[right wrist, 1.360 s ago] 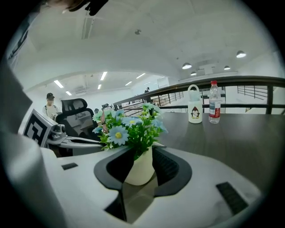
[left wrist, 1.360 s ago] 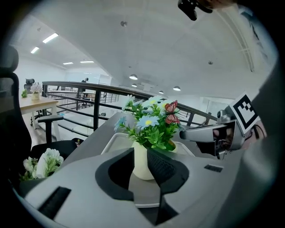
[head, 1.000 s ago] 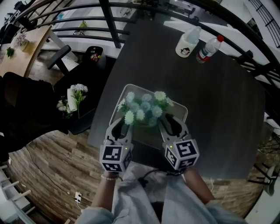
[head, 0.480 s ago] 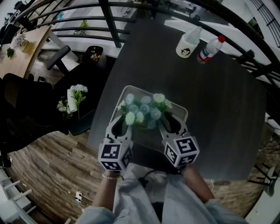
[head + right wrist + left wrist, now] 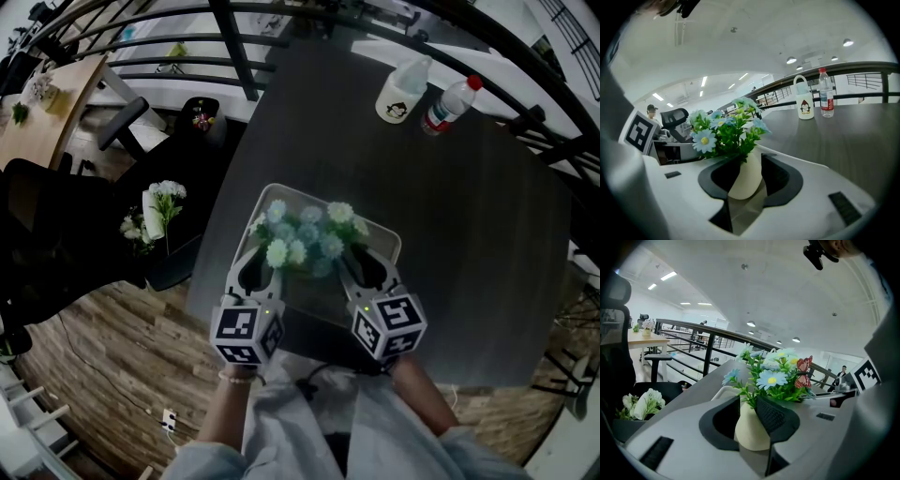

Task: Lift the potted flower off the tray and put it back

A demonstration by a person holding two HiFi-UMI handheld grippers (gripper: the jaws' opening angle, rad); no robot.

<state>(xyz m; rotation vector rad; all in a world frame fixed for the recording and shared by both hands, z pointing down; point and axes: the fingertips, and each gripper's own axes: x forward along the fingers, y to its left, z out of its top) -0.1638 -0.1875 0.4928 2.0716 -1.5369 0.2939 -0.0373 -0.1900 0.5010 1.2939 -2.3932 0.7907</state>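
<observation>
Nearest, the left gripper [image 5: 260, 264] and right gripper [image 5: 367, 262] flank the potted flower [image 5: 305, 236], one on each side, probably so the top-heavy bouquet stays upright. Each gripper has its jaws spread around the cream pot's neck, bracketing rather than squeezing it. The pot stands in the grey tray [image 5: 386, 236] on the dark table [image 5: 469, 216]. That makes two grippers, one pot and one tray. Farthest off are two bottles: a white bottle [image 5: 403, 91] and a red-capped water bottle [image 5: 448, 105].

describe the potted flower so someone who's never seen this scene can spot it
Find the dark table; by its near edge lies a pale tray. On it stands the potted flower, a cream pot of blue and white daisies. Unlike the white bouquet left of the table, it has a red butterfly.
</observation>
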